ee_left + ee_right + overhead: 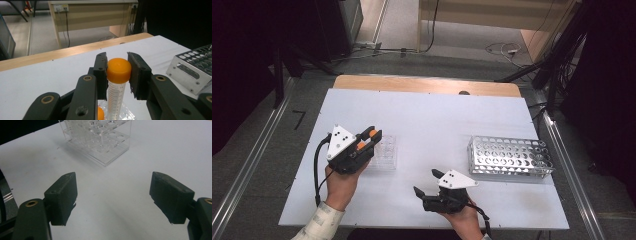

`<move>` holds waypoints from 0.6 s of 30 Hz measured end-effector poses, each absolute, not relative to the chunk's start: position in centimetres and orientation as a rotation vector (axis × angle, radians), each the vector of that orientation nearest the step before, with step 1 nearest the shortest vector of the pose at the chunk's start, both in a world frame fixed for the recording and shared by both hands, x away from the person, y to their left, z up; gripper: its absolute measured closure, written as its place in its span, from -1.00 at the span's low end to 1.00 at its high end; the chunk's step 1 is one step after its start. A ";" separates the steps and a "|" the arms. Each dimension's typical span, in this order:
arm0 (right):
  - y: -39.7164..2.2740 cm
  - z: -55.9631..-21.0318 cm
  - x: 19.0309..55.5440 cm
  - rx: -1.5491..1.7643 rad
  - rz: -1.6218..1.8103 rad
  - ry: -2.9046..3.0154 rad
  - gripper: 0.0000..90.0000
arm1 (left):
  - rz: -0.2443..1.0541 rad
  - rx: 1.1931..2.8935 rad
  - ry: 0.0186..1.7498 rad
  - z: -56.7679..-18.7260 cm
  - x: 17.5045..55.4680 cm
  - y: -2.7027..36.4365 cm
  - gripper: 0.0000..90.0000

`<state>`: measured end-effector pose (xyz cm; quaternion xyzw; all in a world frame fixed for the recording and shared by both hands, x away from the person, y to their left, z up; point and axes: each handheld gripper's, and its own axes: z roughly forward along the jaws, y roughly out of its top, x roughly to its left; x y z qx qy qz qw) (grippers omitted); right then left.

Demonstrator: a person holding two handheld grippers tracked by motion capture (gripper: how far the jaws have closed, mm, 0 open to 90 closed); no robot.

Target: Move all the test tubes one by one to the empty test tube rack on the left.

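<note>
Jaws of the left gripper (pixel 371 136) are clamping the orange cap of a graduated tube (pixel 117 85), pads pressing on both sides of the cap; the tube is hanging upright over the clear rack (pixel 383 152), where a second orange cap (pixel 100 113) is showing below. Right gripper (pixel 426 183) is resting low over the white bench (pixel 437 120), its jaws standing wide and gripping nothing, pointing toward the clear rack. Farther right, a perforated metal rack (pixel 510 156) is sitting on the bench. Beyond the bench's wooden edge, grey floor and cables are showing.
</note>
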<state>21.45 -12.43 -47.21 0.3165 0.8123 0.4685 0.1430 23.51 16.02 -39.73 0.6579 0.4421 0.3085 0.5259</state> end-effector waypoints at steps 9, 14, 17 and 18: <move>-12.4 -47.3 21.5 0.909 1.350 2.345 -0.53 | 0.738 1.577 1.068 -40.4 23.8 15.9 0.56; -12.5 -47.3 21.4 0.909 1.349 2.346 -0.53 | 0.743 1.586 1.071 -40.7 23.9 15.9 0.56; -12.5 -47.3 21.4 0.908 1.347 2.345 -0.53 | 0.744 1.601 1.073 -41.1 24.0 15.8 0.56; -12.5 -47.3 21.4 0.910 1.347 2.346 -0.53 | 0.744 1.604 1.074 -41.3 24.0 15.7 0.56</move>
